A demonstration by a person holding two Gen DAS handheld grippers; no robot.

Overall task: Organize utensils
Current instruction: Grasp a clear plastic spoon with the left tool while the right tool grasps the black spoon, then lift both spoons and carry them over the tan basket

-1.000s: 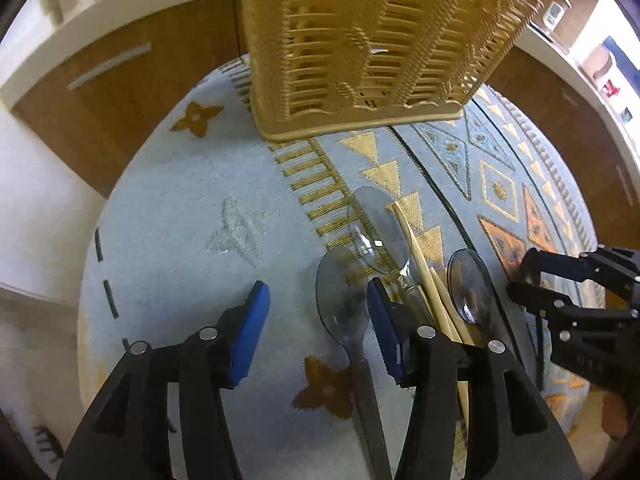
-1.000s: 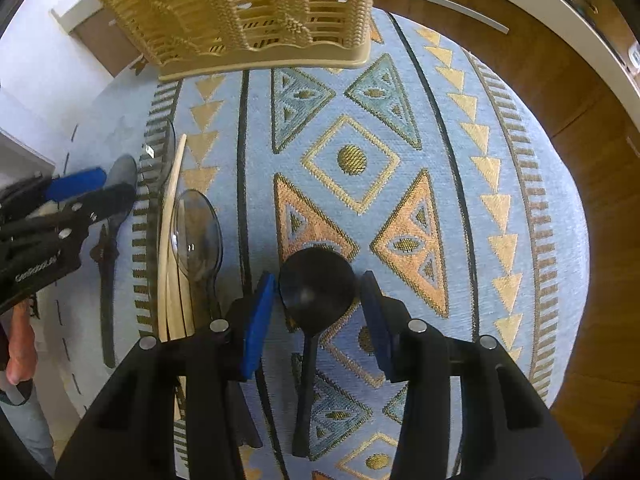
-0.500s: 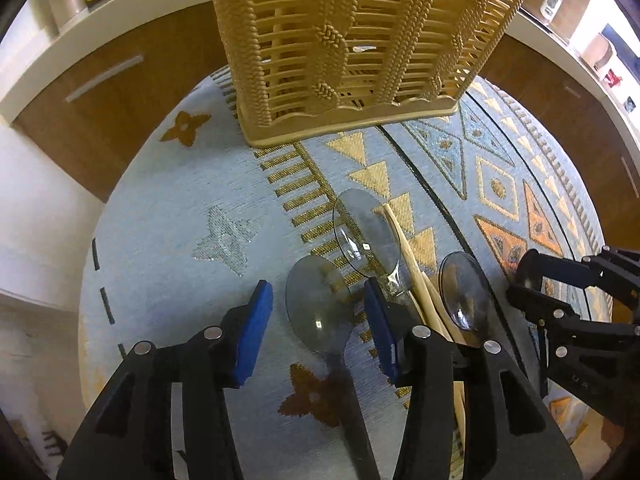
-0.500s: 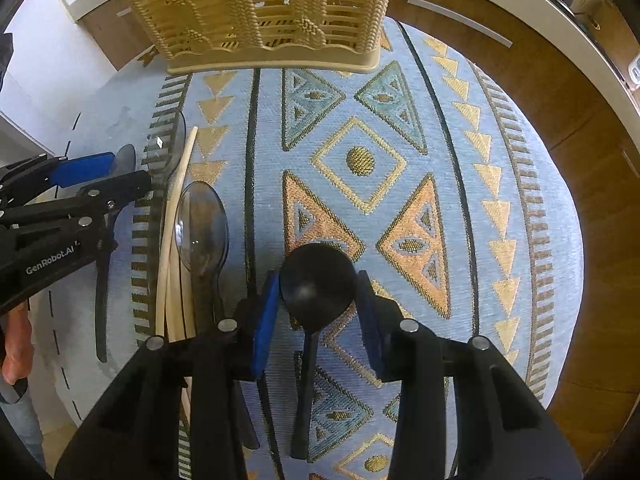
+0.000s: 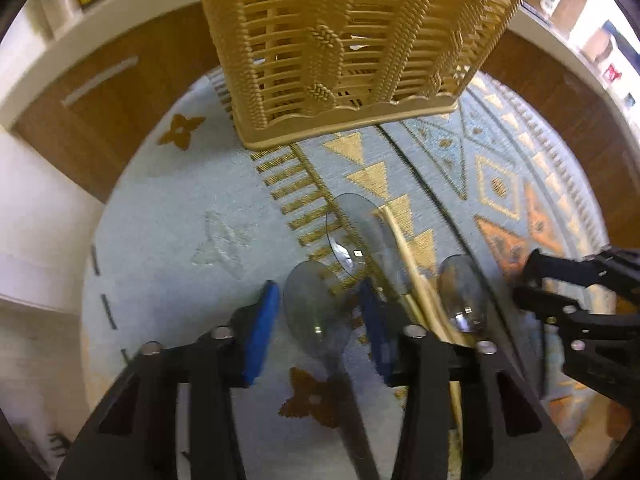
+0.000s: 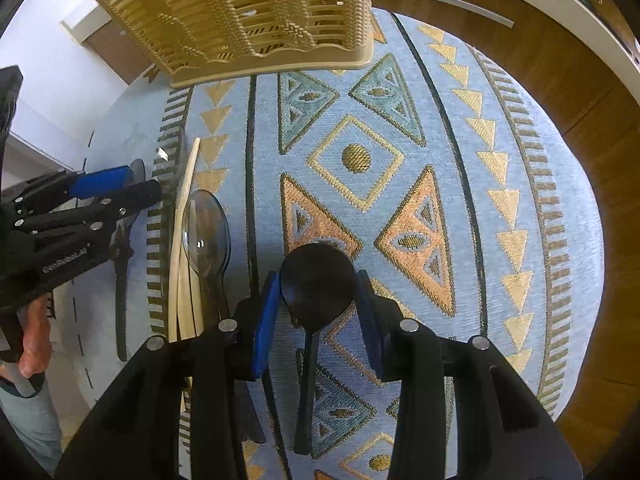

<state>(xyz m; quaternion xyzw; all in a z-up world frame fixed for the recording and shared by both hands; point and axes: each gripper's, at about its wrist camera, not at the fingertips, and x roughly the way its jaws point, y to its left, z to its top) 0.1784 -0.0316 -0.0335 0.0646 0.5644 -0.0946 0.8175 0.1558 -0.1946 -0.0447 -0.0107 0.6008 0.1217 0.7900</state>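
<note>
Nearest me, the right gripper (image 6: 316, 312) is lowered over the black spoon (image 6: 316, 280), its blue pads spread to either side of the bowl with a sliver of cloth showing on each side, so it brackets the spoon without pinching it; the handle runs back under the tool toward the near edge of the table. To its left, the left gripper (image 5: 316, 328) is poised the same way over a smoky translucent spoon (image 5: 310, 306), jaws apart and nothing clamped. Between the two tools lie a pair of wooden chopsticks (image 6: 182, 256) and a clear spoon (image 6: 206, 236) just beside them, with another clear spoon (image 5: 362, 240) a little farther out, its bowl overlapping the chopstick tips. All rest flat on the patterned tablecloth (image 6: 432, 152), toward its left side. At the far edge stands the woven beige basket (image 5: 344, 52); through its slats I cannot make out any utensil inside, though much of it is cut off. By my reckoning the sorting has barely begun: every utensil I can see is on the cloth, and both tools have yet to close, lift and carry across to the basket.
</note>
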